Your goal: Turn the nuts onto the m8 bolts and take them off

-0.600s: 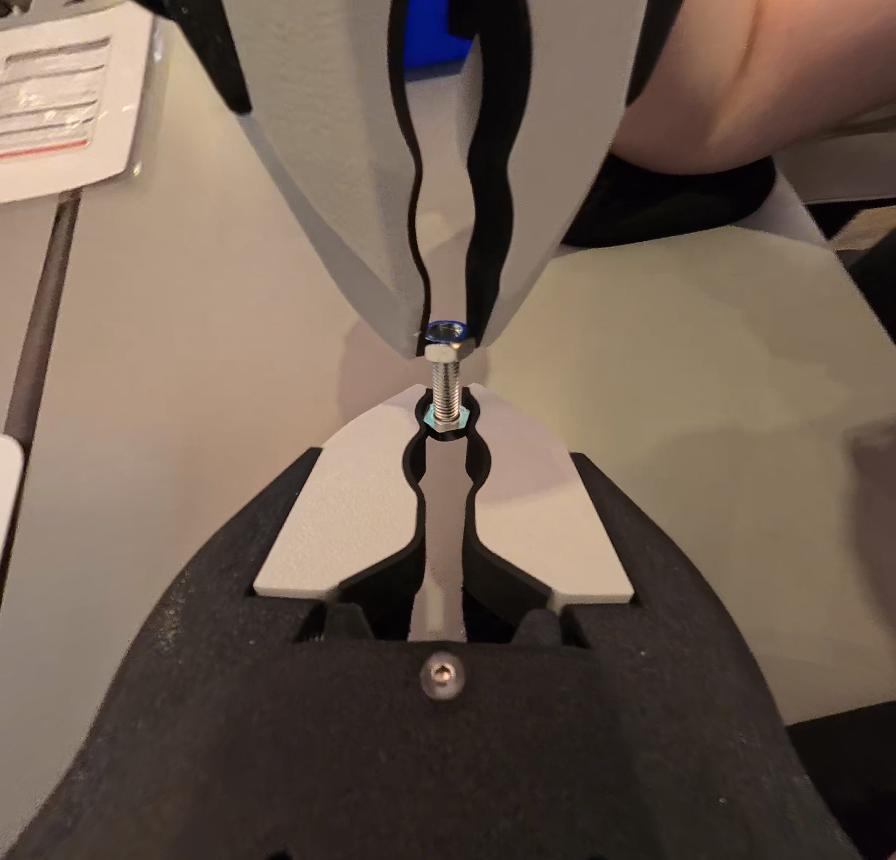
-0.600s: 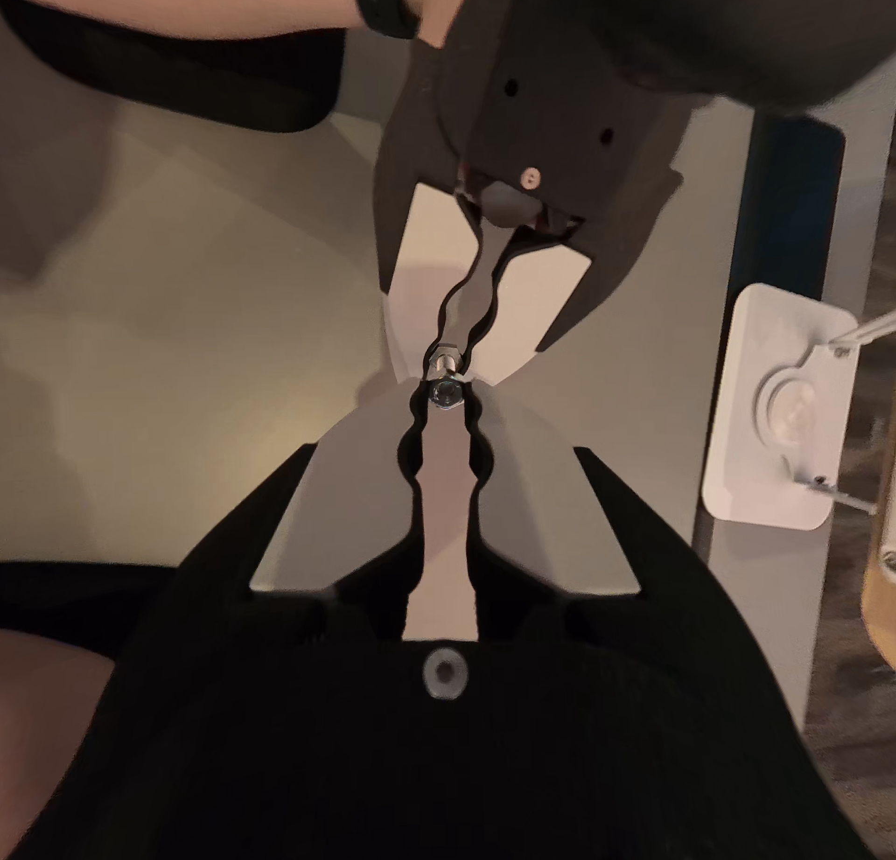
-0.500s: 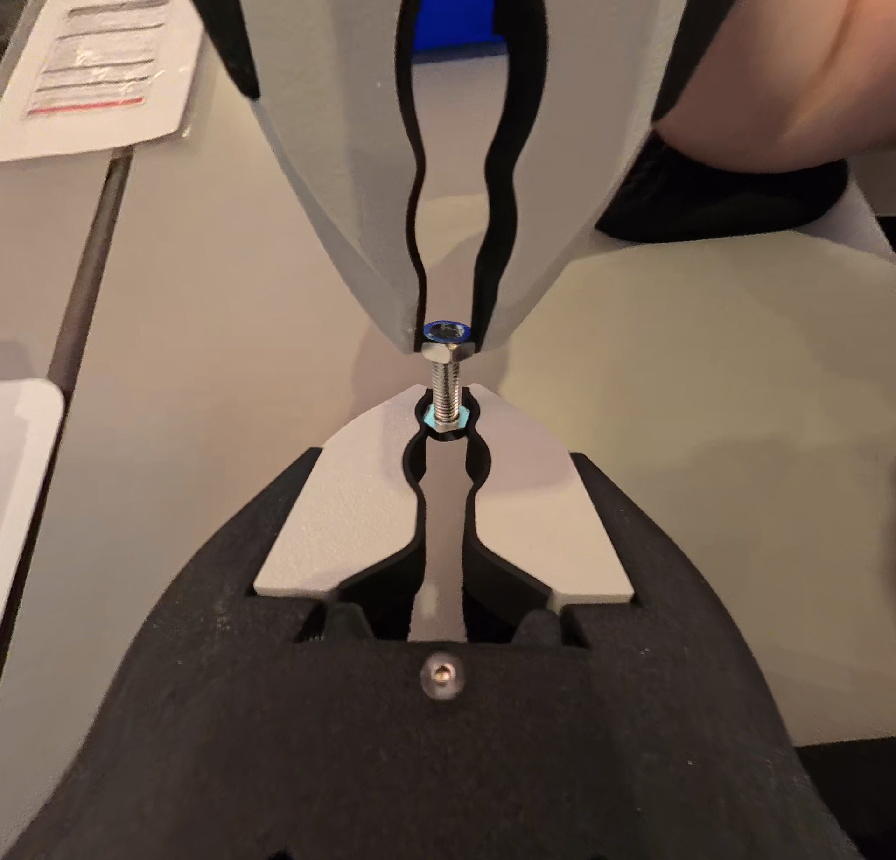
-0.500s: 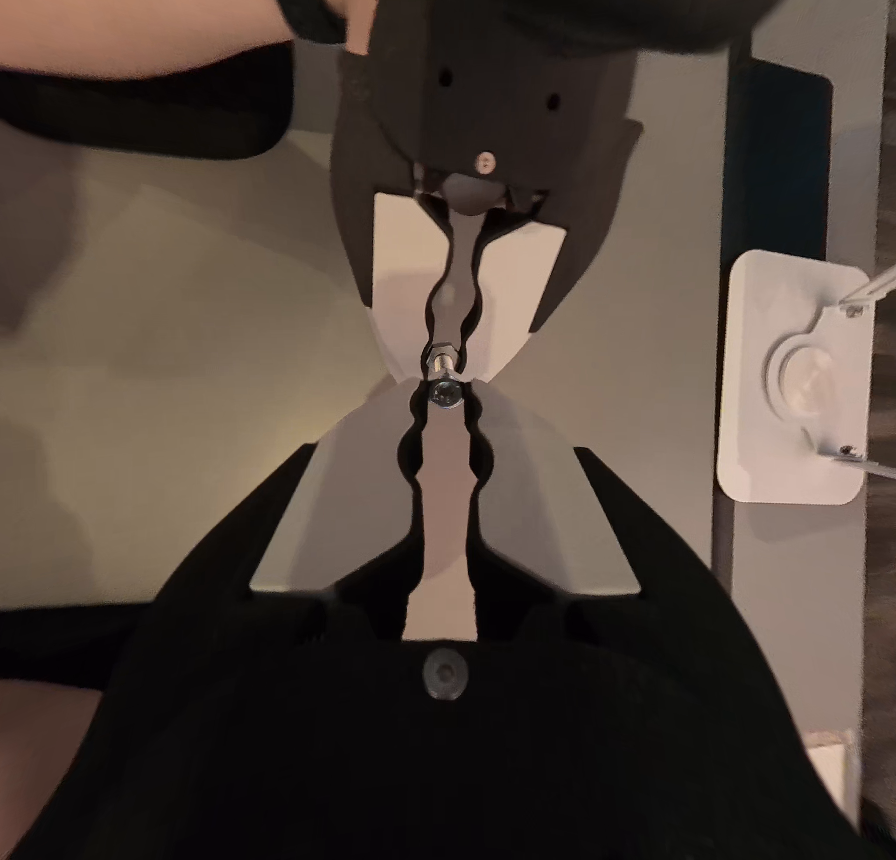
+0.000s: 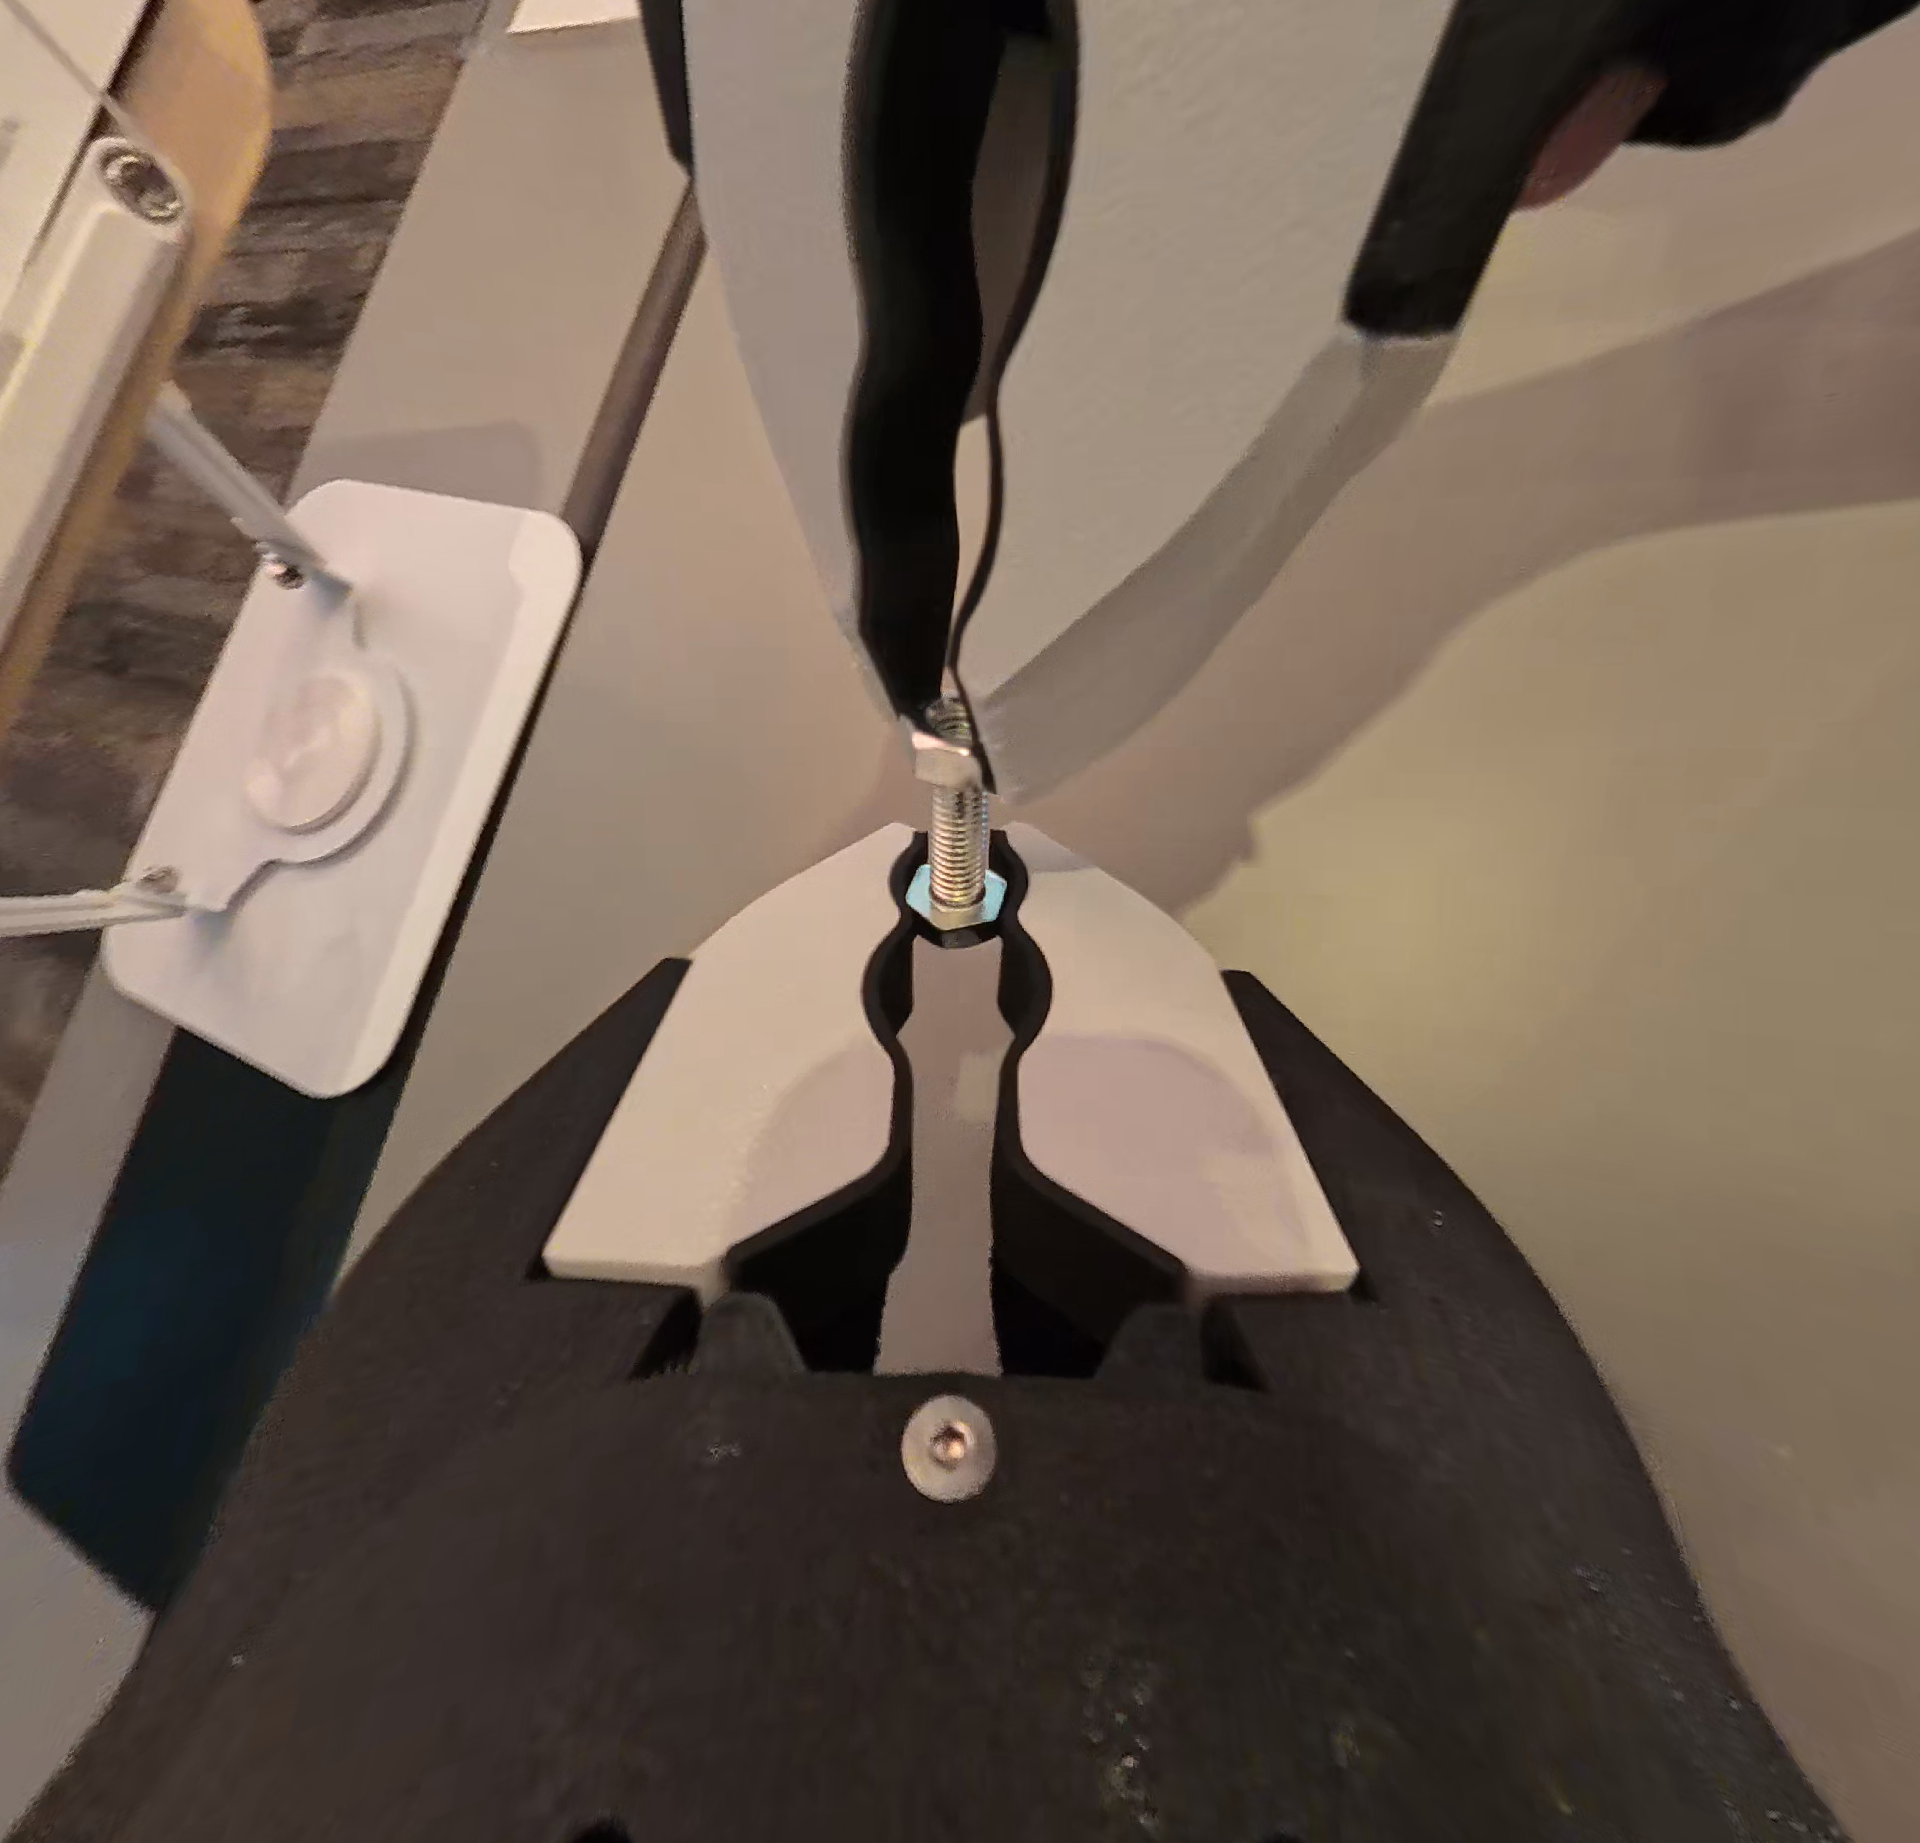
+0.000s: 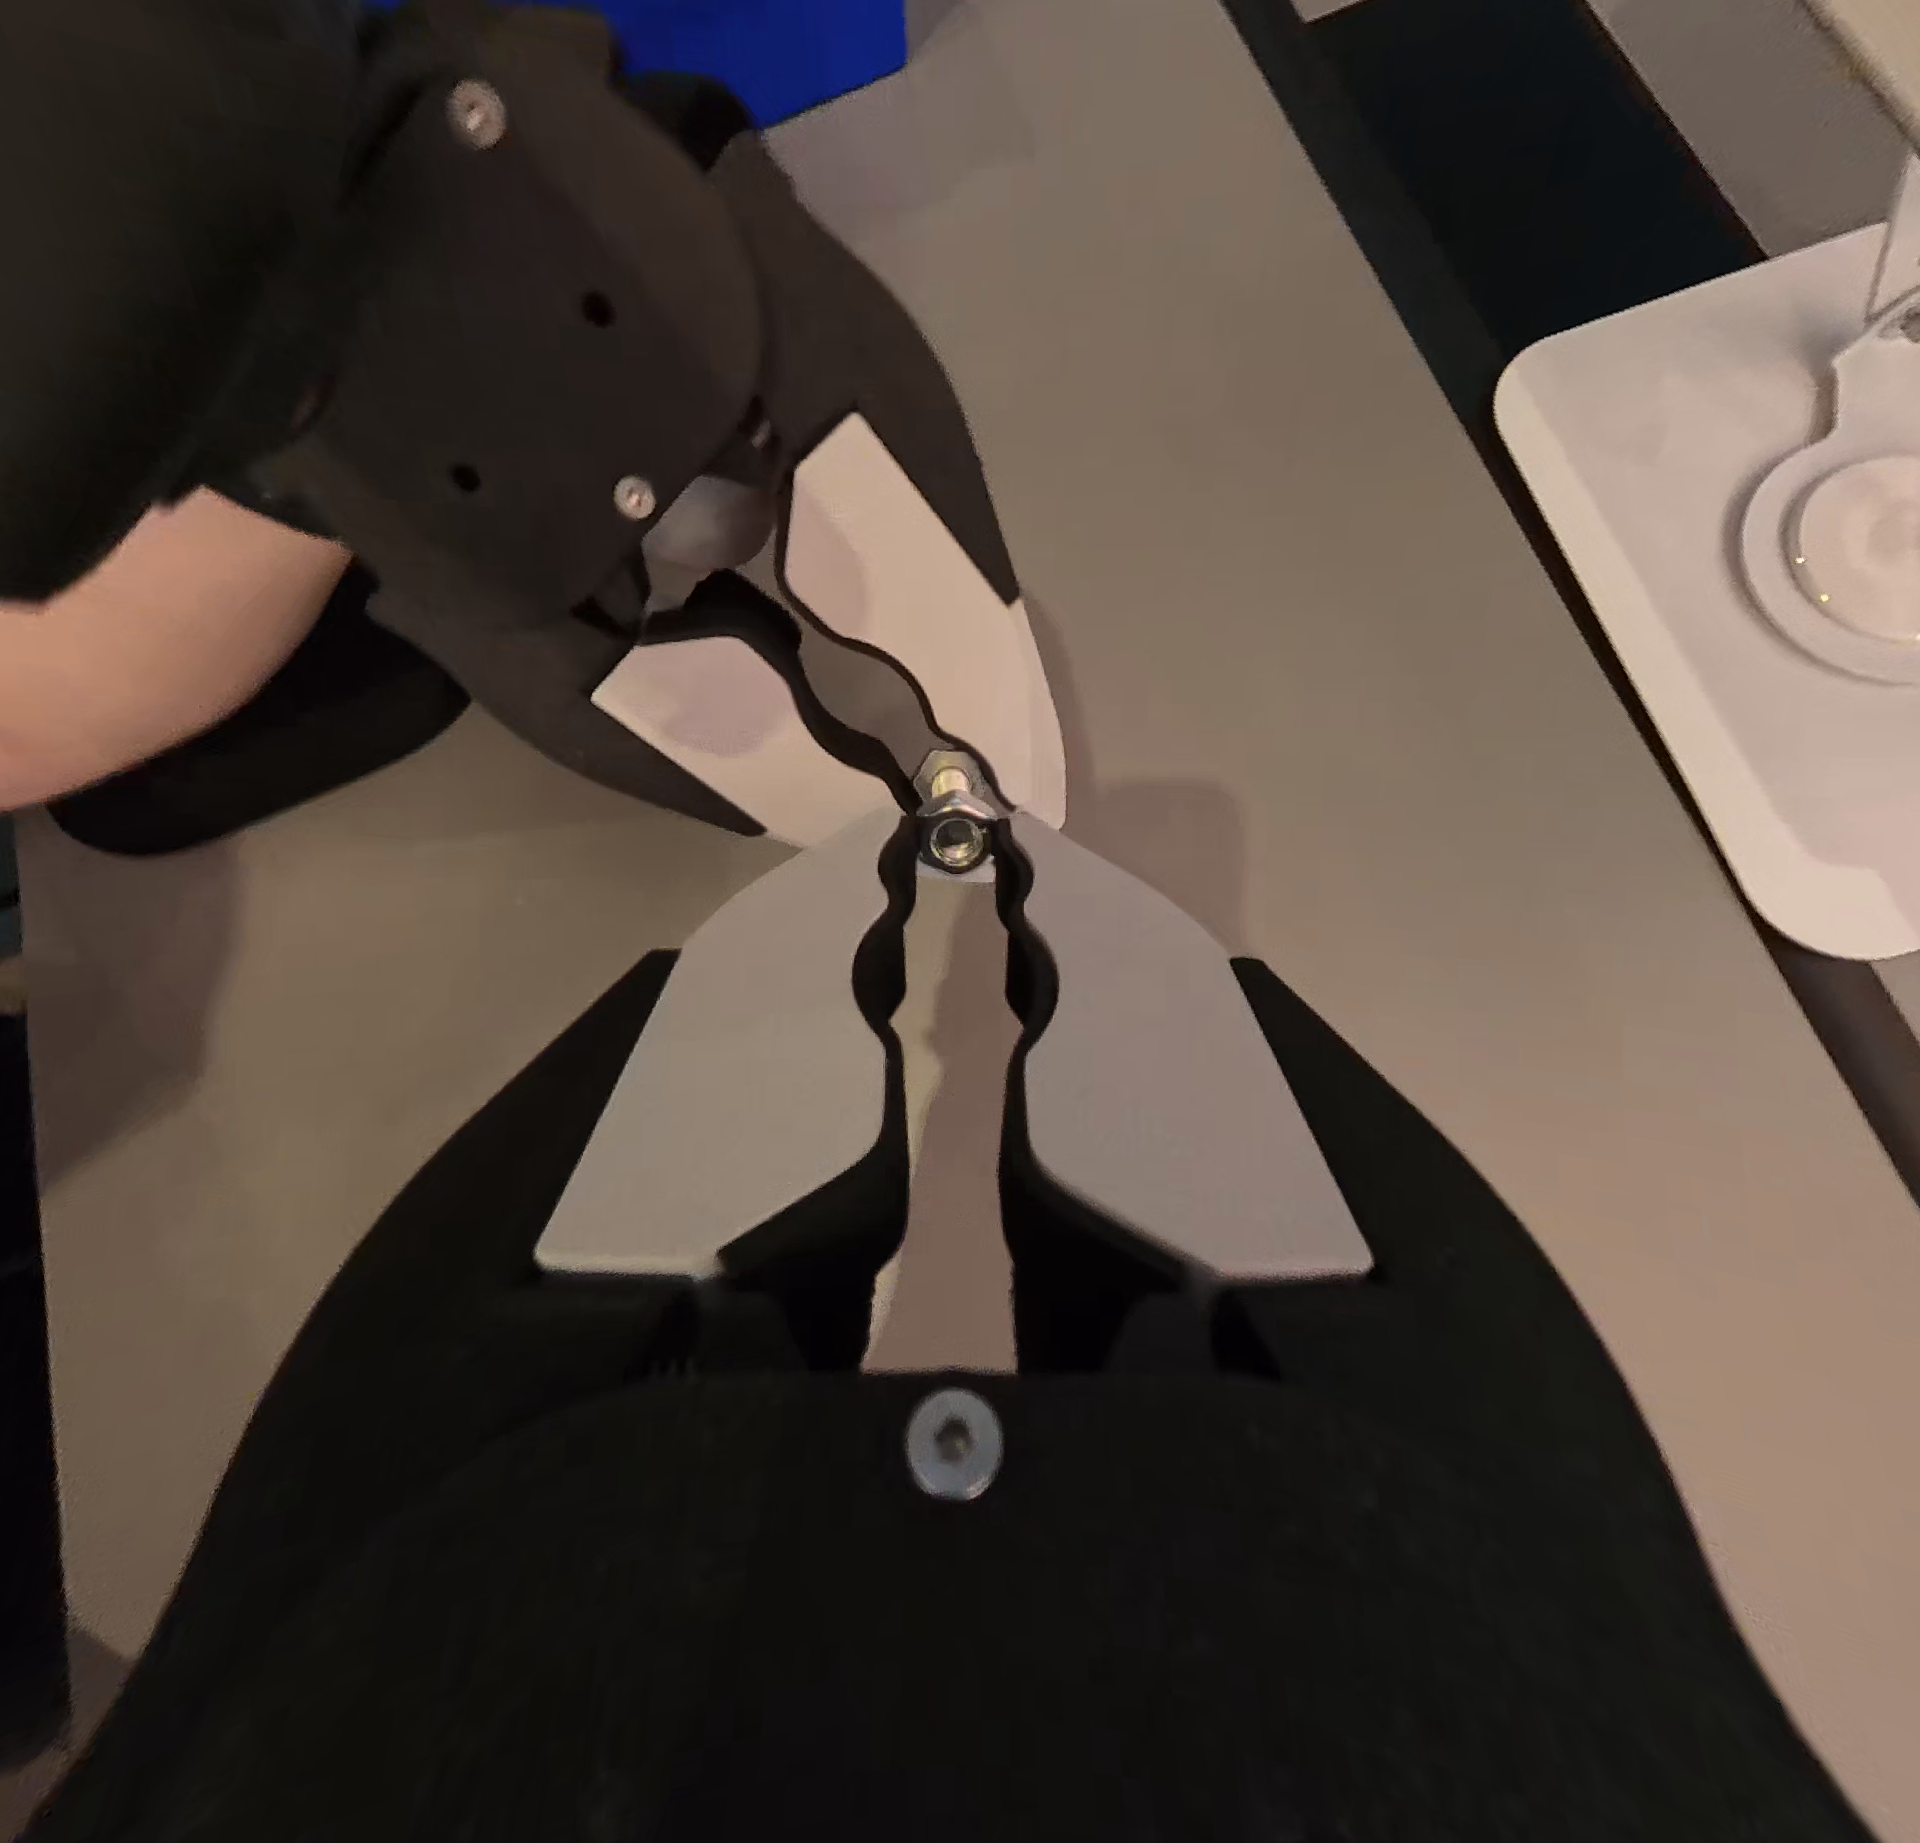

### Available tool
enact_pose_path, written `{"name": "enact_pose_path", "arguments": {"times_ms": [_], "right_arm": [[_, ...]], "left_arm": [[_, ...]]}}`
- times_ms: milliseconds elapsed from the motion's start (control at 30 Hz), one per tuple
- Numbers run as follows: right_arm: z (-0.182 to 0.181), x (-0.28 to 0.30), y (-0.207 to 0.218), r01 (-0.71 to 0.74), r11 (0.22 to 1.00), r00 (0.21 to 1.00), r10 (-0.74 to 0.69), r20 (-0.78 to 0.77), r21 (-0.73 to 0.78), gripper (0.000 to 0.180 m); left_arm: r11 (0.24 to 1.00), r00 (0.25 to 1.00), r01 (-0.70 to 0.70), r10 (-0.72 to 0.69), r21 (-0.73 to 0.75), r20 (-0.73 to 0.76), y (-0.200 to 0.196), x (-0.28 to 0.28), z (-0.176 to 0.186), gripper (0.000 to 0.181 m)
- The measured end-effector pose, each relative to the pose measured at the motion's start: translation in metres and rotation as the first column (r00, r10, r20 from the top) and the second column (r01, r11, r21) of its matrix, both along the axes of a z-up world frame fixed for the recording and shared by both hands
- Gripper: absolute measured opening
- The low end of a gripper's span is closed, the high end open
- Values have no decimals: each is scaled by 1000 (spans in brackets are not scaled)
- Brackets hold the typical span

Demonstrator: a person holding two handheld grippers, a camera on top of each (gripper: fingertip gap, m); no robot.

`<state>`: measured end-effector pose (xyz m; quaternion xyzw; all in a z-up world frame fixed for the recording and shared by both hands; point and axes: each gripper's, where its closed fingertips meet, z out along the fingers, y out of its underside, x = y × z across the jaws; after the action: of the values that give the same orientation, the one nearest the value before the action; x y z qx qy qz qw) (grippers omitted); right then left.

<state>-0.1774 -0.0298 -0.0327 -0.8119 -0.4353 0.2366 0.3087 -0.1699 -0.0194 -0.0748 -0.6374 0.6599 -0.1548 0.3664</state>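
While the left gripper (image 5: 951,905) is clamped on the bolt's (image 5: 956,848) head between its fingertips, the threaded shank points straight ahead of it toward the right gripper (image 5: 951,744), which is closed on the nut (image 5: 943,749) at the shank's far end — the two claws meet tip to tip above the pale table (image 5: 1558,858). From the right wrist view the nut (image 6: 951,843) sits pinched at that claw's tips, bolt (image 6: 943,783) just beyond. A white plate (image 5: 343,785) lies off to the left claw's left side.
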Motion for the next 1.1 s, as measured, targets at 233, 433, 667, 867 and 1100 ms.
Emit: {"name": "enact_pose_path", "arguments": {"times_ms": [233, 433, 667, 867, 1100], "right_arm": [[0, -2, 14, 119, 989, 985, -129, -115, -91, 14], [4, -2, 21, 171, 969, 953, -209, -221, -180, 14], [11, -2, 26, 195, 955, 918, -258, -302, -223, 14], [12, -1, 25, 192, 959, 921, -250, -300, -209, 14], [7, 0, 22, 179, 967, 946, -220, -240, -180, 14]], "left_arm": [[984, 990, -115, 124, 137, -63, 21, -5, 0, 11], [965, 979, -175, 191, 197, -67, 30, -7, 6, 11], [947, 969, -228, 244, 227, -45, 36, -8, 13, 11], [955, 972, -226, 234, 191, -22, 34, -6, 13, 11], [963, 976, -204, 215, 178, -42, 31, -5, 8, 11]]}}
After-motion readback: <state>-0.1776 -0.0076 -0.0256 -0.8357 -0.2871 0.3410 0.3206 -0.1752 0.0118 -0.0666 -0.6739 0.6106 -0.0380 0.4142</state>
